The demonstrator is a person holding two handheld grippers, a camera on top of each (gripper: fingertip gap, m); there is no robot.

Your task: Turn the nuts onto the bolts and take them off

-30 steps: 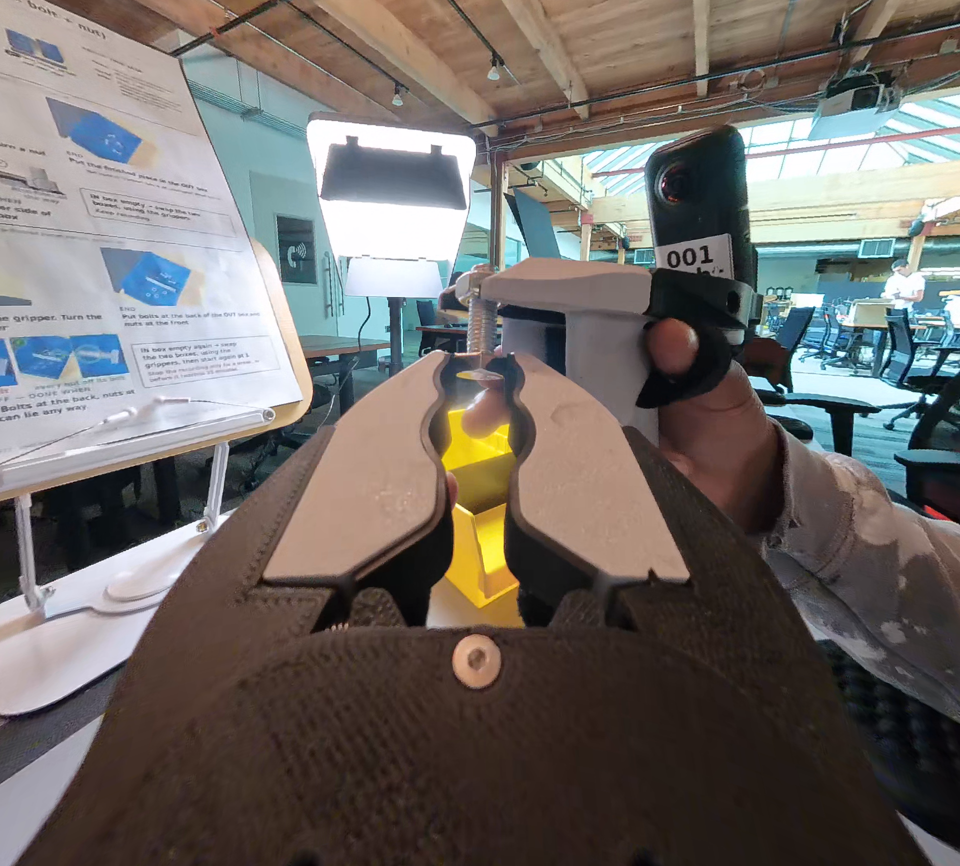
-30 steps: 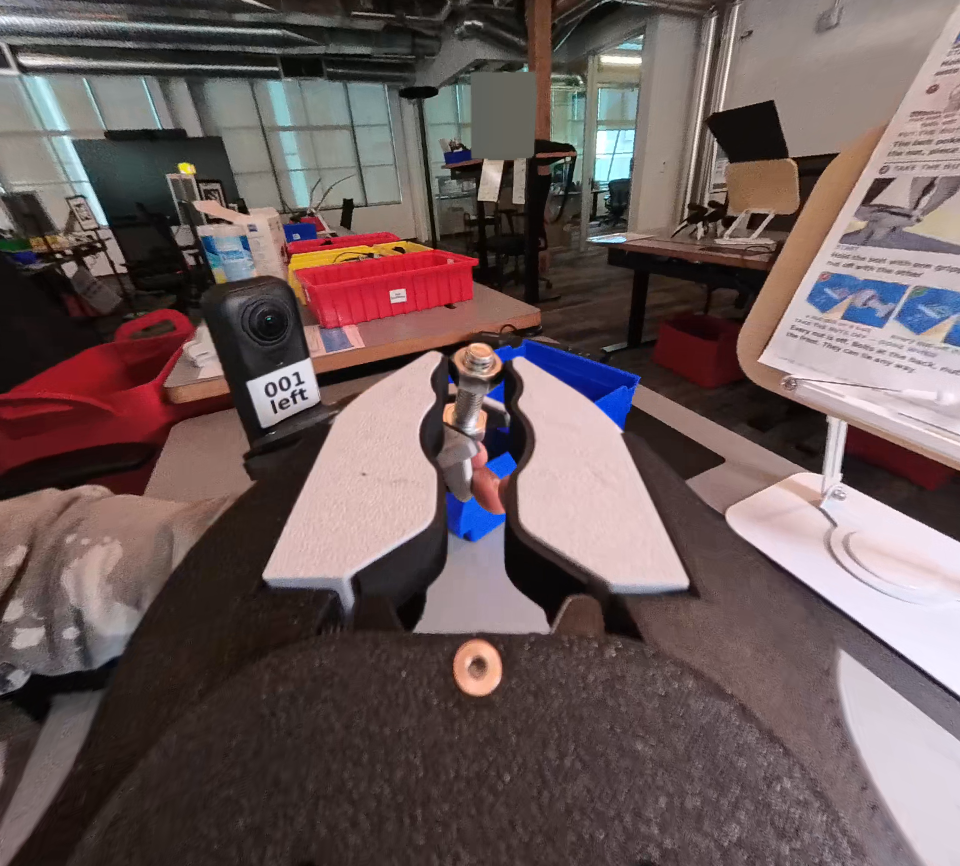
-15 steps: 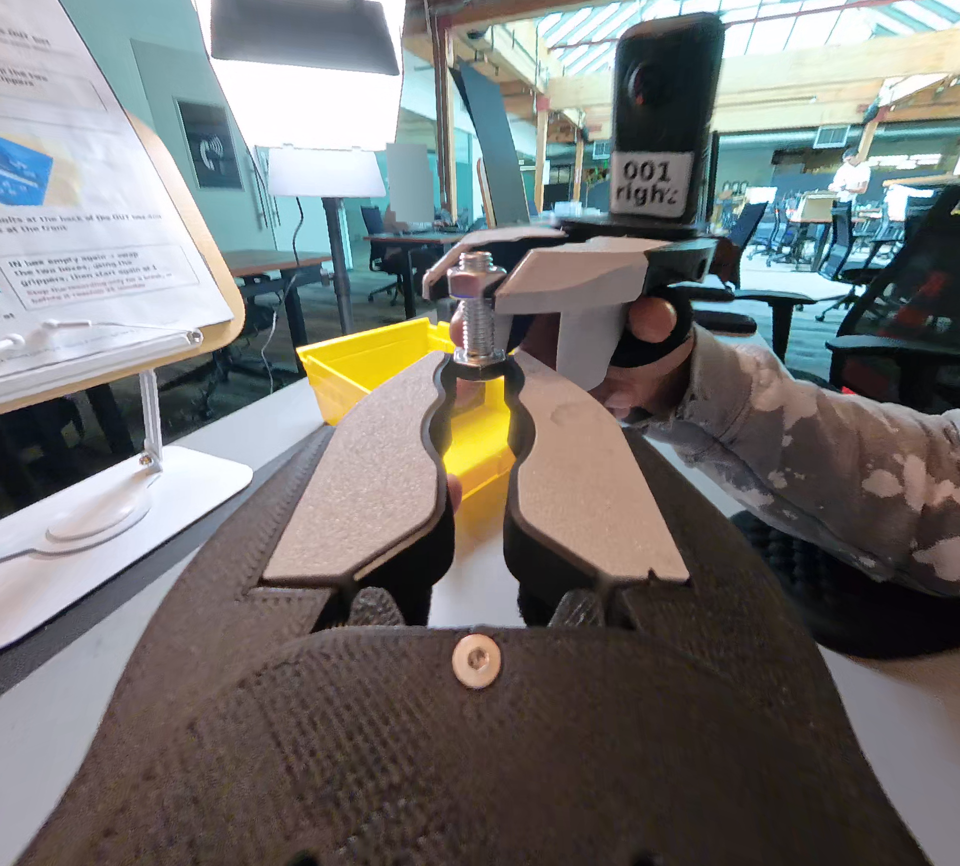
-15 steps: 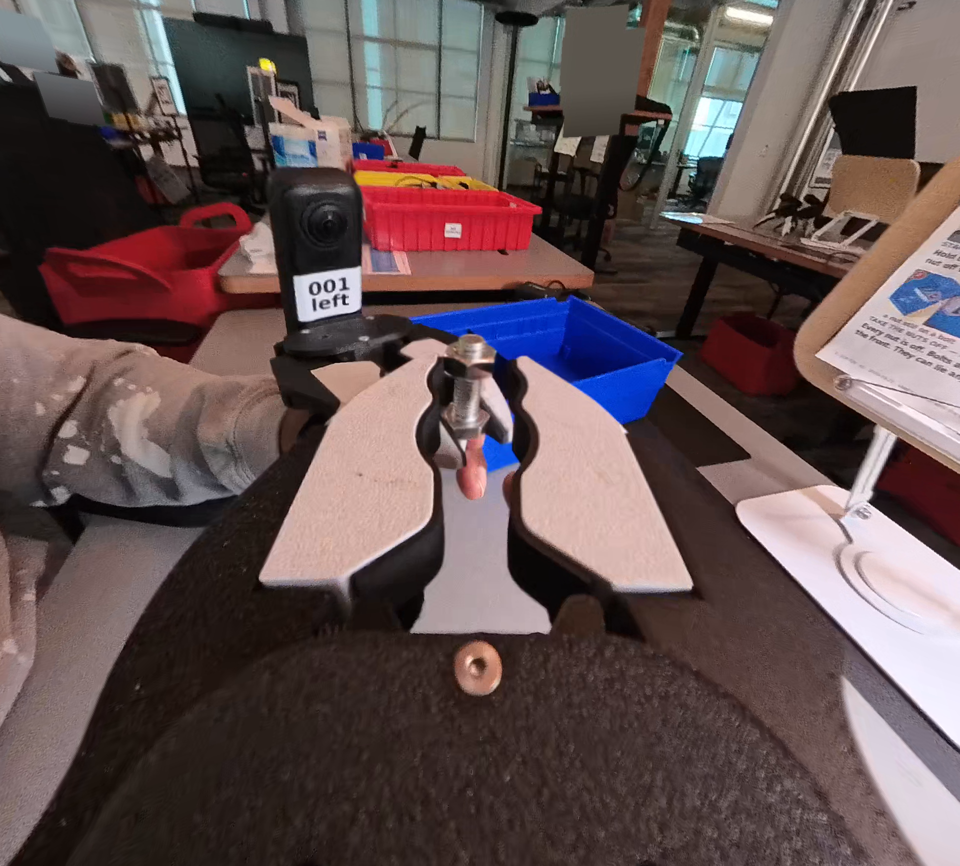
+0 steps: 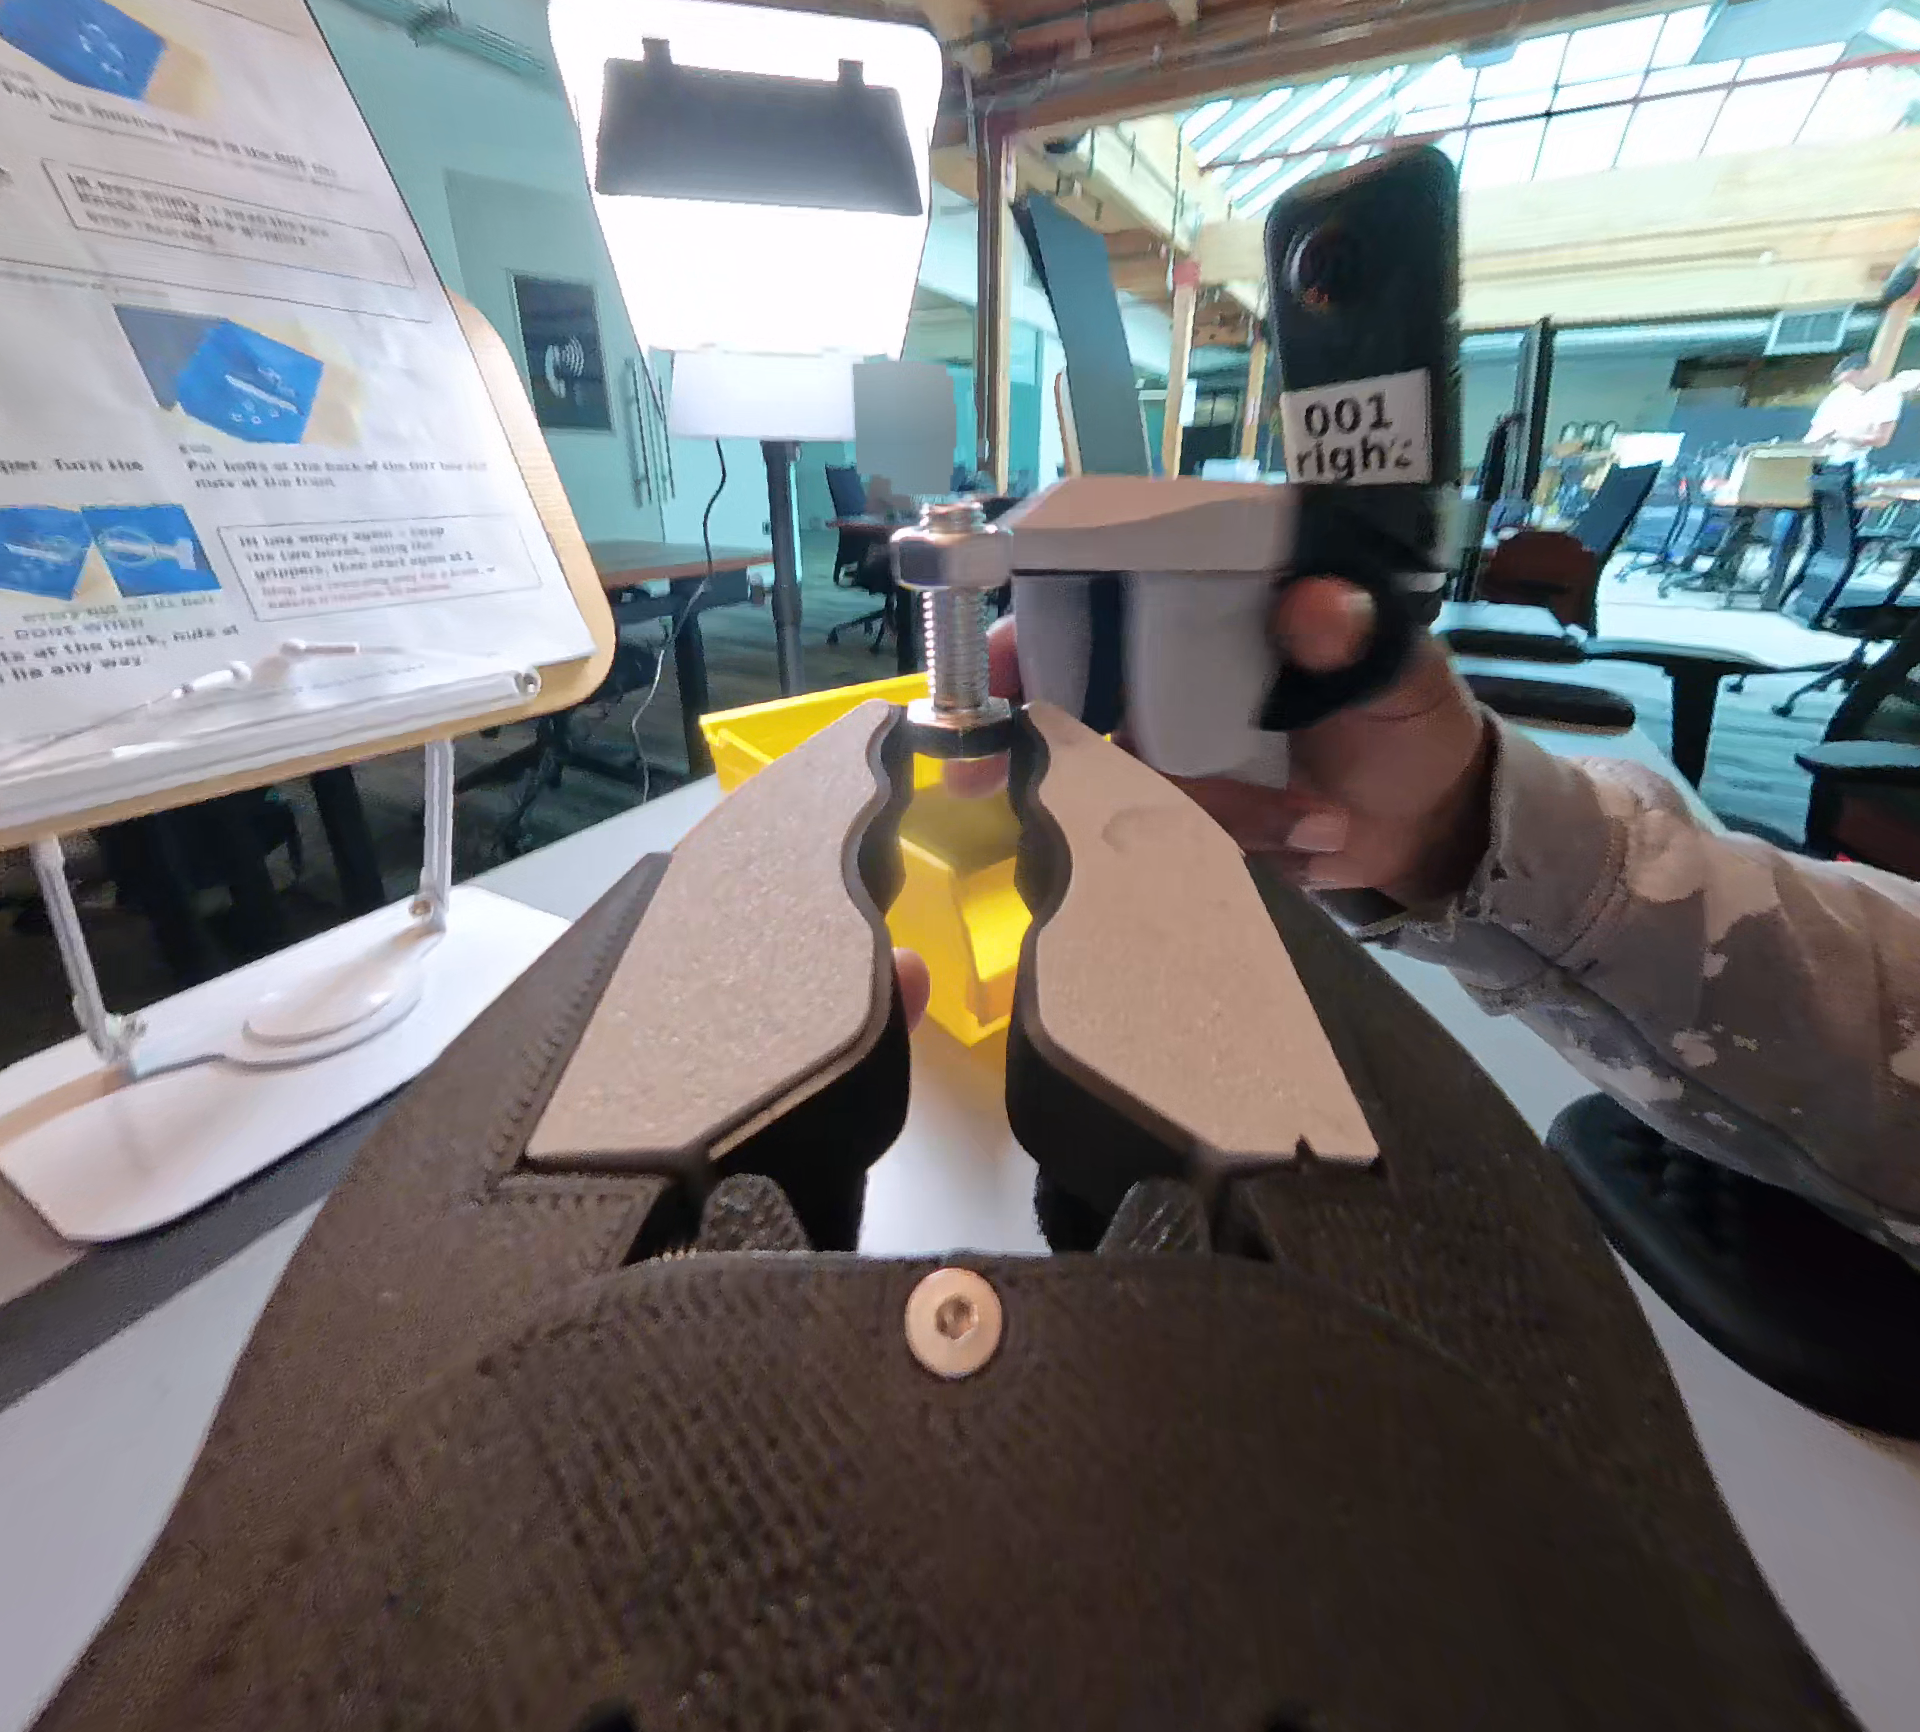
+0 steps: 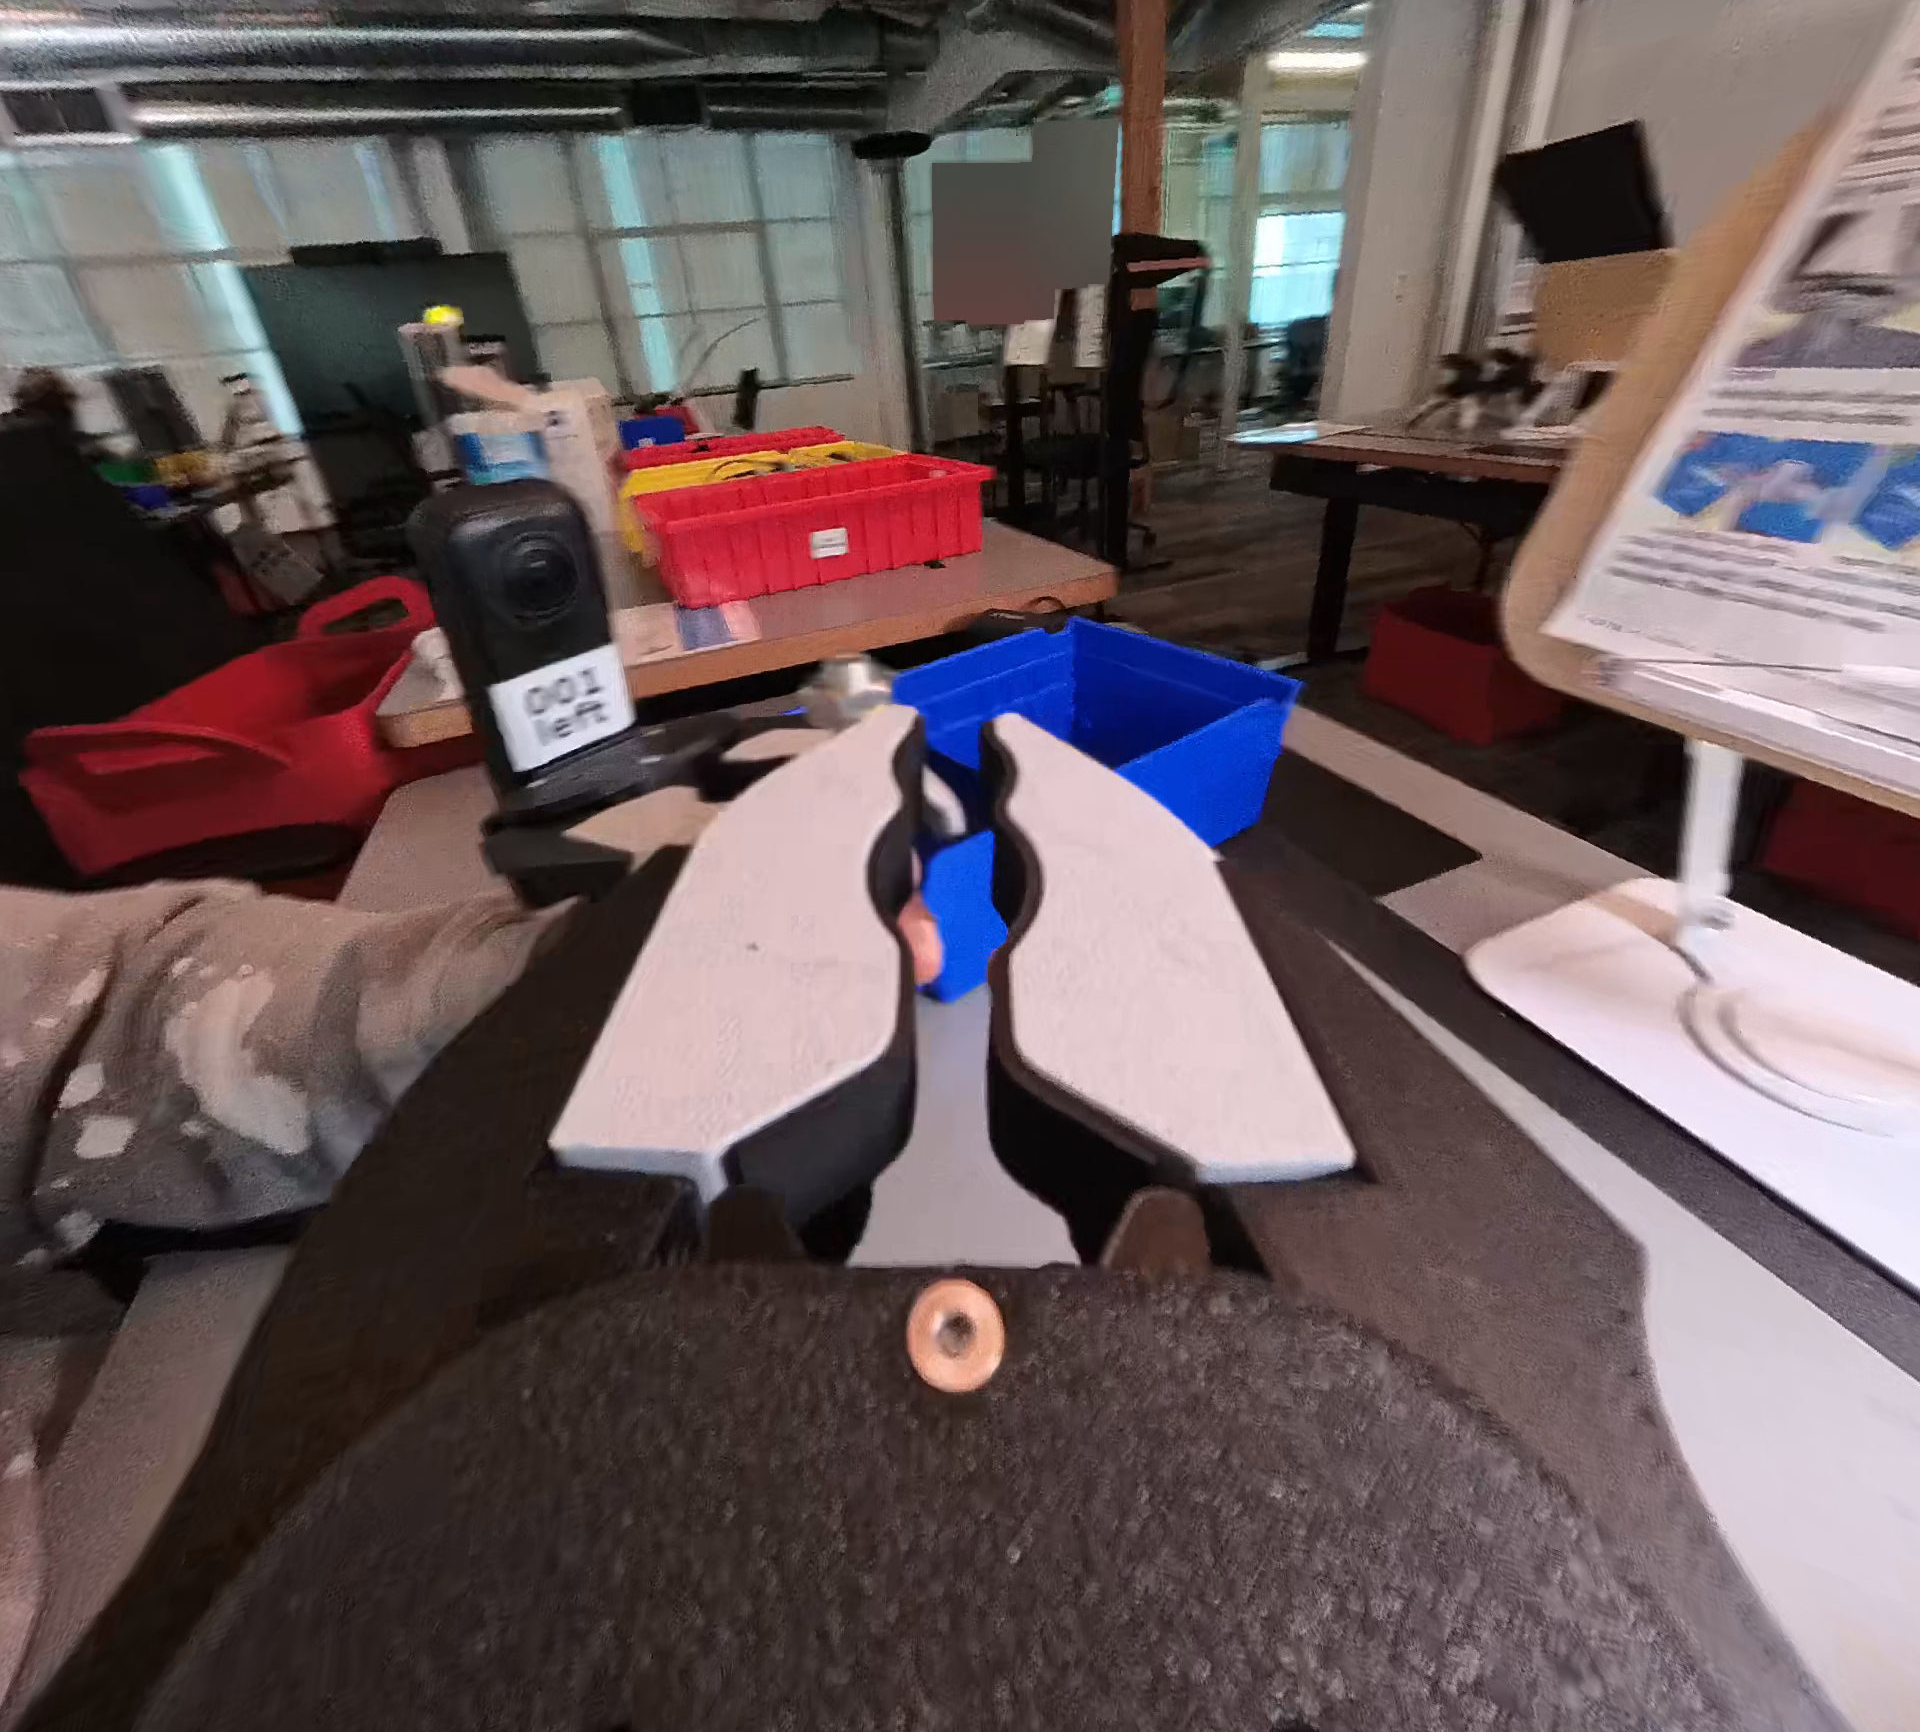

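Observation:
My left gripper (image 5: 961, 718) is shut on the head of a steel bolt (image 5: 956, 643) and holds it upright above the table. A hex nut (image 5: 951, 555) sits at the top of the bolt's thread. My right gripper (image 6: 951, 726) is shut and empty, its jaws almost touching. In the left wrist view it (image 5: 1039, 555) sits just to the right of the nut, at the nut's height. In the right wrist view the bolt top (image 6: 852, 680) peeks out left of my left fingertip; the rest is hidden.
A yellow bin (image 5: 790, 732) stands behind the left gripper and a blue bin (image 6: 1143, 716) behind the right one. An instruction sheet on a white stand (image 5: 260, 435) is at the table's far side, its base (image 5: 208, 1090) on the table. Red bins (image 6: 810, 539) are on another table. The tips of both grippers are at nearly the same place.
My right gripper has come off the nut, moved sideways so the bolt is outside its jaws, and closed further. The left gripper still holds the bolt upright.

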